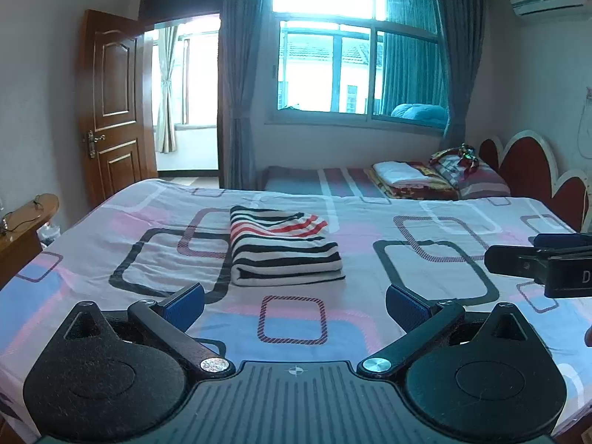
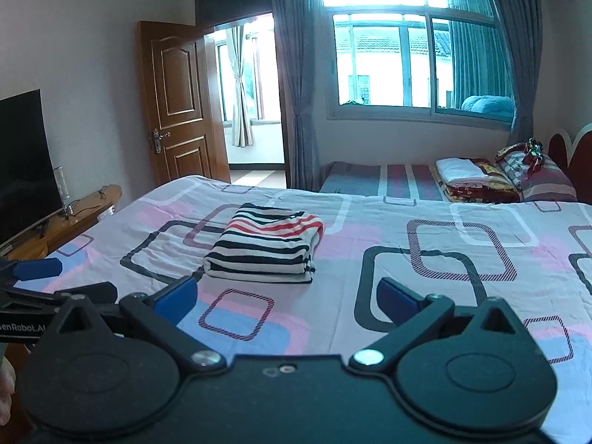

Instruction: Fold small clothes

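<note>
Shirt (image 1: 283,246) lay folded on bed (image 1: 425,222), 12 o'clock of left gripper (image 1: 295,305); right gripper (image 2: 285,296) likewise; both wide, empty; best withdrawn without touching stack

The bed (image 1: 425,222) carries a sheet (image 2: 388,229) in pink, blue and white with a pattern of rounded rectangles. One folded striped garment (image 1: 283,246), black, white and red, lies directly on the sheet near its middle.
</note>
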